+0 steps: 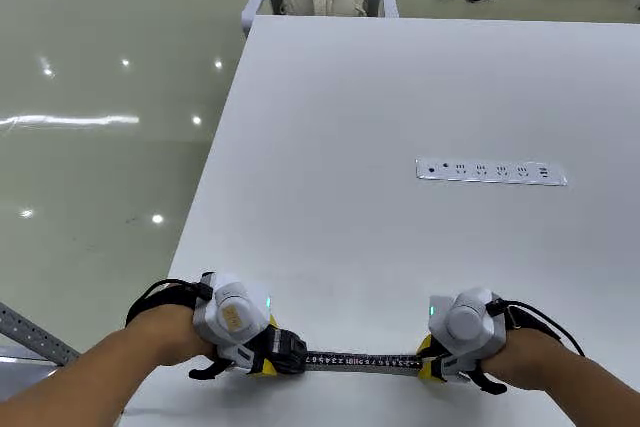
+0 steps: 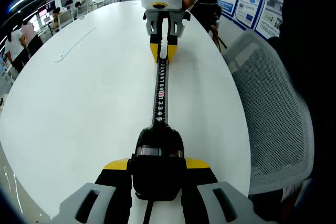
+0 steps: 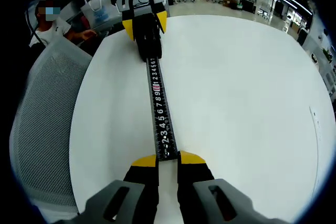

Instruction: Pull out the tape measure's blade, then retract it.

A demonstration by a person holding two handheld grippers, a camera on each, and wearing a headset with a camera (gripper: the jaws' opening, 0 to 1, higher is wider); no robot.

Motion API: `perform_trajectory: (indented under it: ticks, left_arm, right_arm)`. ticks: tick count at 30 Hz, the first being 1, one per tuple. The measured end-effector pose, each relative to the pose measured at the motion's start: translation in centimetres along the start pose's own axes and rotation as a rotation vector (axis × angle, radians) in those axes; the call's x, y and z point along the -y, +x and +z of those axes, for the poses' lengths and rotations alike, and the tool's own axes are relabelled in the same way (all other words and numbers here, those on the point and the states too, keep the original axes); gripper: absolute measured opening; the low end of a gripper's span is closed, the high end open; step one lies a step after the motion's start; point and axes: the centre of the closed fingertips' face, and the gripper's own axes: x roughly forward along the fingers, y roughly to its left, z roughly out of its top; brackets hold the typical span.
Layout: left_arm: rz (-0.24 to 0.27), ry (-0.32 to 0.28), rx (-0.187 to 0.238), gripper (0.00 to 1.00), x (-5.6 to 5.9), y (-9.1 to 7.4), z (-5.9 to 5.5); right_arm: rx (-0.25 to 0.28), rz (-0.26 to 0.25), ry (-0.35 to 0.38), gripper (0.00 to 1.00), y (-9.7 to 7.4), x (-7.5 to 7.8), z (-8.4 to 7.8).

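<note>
Your left gripper [image 2: 157, 163] clamps the tape measure's case [image 2: 157, 179] while your right gripper [image 3: 168, 160] pinches the tip of the blade [image 3: 157, 98], stretched straight between them along the table [image 1: 400, 97] edge.

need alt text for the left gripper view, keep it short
The left tongs clamp a black tape measure case low over a white table. Its blade runs straight ahead to the right tongs, which pinch its far end. A grey mesh chair stands beside the table.
</note>
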Motion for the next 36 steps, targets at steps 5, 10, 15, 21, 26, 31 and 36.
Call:
perform_trajectory:
  ticks: [5, 10, 15, 21, 26, 31, 36]
  left_arm:
    - [0.0, -0.002, 0.0, 0.33, 0.0, 0.0, 0.0]
    - [0.002, -0.004, 0.001, 0.33, 0.0, 0.0, 0.0]
    - [0.002, -0.003, 0.0, 0.33, 0.0, -0.1, 0.0]
    - [0.002, -0.004, 0.0, 0.33, -0.1, -0.1, 0.0]
    - [0.002, -0.005, 0.001, 0.33, -0.1, 0.0, 0.0]
    - [0.001, -0.006, 0.002, 0.33, -0.1, 0.0, 0.0]
    - [0.001, -0.007, 0.002, 0.33, -0.1, 0.0, 0.0]
  right_arm:
    - [-0.003, -0.004, -0.001, 0.11, -0.1, 0.1, -0.2]
    - [-0.009, -0.009, 0.001, 0.11, -0.2, 0.2, -0.6]
    - [-0.014, -0.009, 0.008, 0.11, -0.2, 0.2, -1.1]
    - [-0.014, -0.013, 0.008, 0.11, -0.2, 0.3, -1.3]
    - [-0.014, -0.015, 0.011, 0.11, -0.2, 0.3, -1.6]
    - [-0.015, -0.016, 0.008, 0.11, -0.4, 0.3, -1.8]
    - [-0.012, -0.013, 0.01, 0.11, -0.6, 0.3, -1.9]
